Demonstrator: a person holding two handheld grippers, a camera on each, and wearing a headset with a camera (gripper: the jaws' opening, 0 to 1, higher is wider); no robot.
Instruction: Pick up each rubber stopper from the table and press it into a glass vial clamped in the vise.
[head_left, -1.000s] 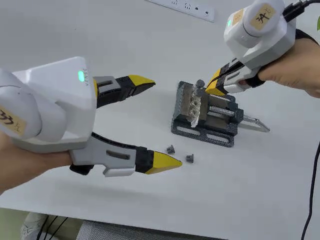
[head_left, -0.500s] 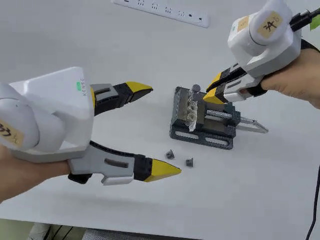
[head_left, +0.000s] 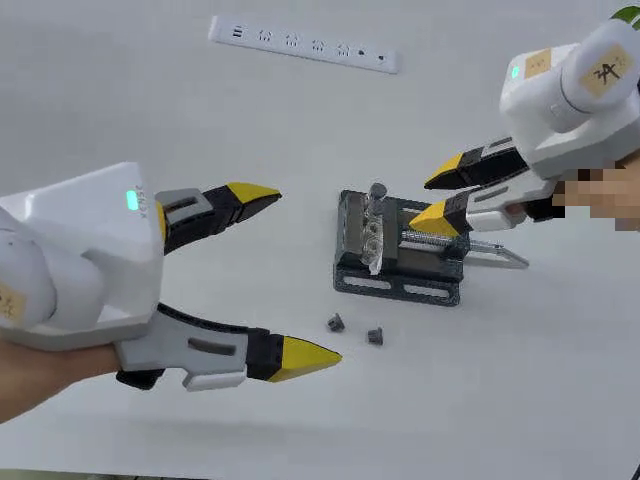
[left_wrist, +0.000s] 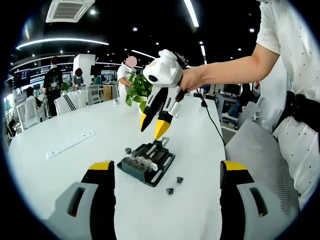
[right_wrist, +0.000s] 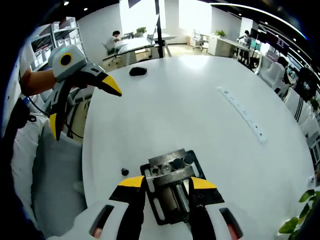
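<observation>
A dark vise (head_left: 432, 262) on the white table clamps a row of glass vials (head_left: 372, 236). A grey rubber stopper (head_left: 377, 190) sits on the vial at the far end, also seen in the left gripper view (left_wrist: 128, 150). Two loose stoppers (head_left: 336, 322) (head_left: 375, 336) lie just in front of the vise. My right gripper (head_left: 428, 205) hangs open and empty over the vise's screw end, right of the vials. My left gripper (head_left: 298, 274) is wide open and empty, left of the vise and the loose stoppers.
A white power strip (head_left: 305, 45) lies at the far side of the table. The vise's handle (head_left: 500, 256) sticks out to the right. The table's near edge runs along the bottom of the head view. People and chairs stand in the room beyond.
The right gripper has opened, let go of the stopper and drawn back to the right. The stopper now sits on the end vial. The left gripper stays open.
</observation>
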